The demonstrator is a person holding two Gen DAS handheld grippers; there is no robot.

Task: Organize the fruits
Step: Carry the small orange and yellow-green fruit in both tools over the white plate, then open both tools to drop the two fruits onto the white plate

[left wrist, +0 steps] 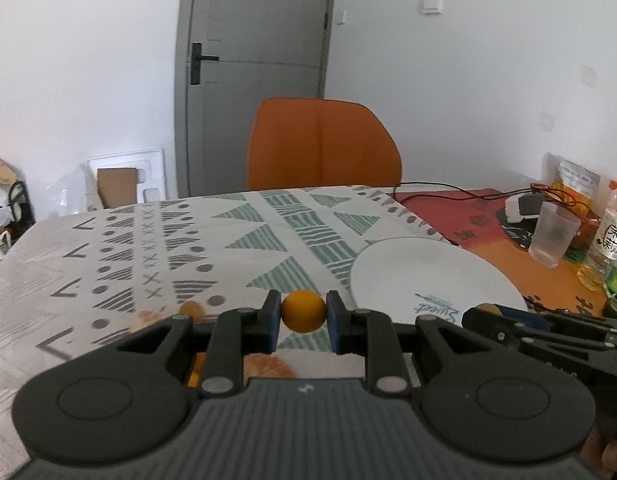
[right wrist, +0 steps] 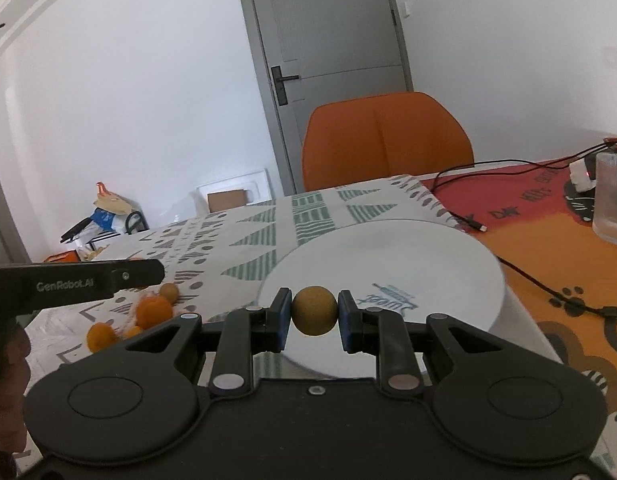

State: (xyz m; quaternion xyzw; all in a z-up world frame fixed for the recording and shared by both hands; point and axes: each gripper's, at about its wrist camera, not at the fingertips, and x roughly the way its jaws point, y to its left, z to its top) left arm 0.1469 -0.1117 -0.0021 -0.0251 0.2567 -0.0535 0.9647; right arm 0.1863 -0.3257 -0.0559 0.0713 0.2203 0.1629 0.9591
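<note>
Fruit (left wrist: 303, 311) in L jaws, fruit in R

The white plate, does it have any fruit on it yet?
Empty. The white plate shows a bare surface; the brownish fruit is in the right gripper, held above it.
</note>
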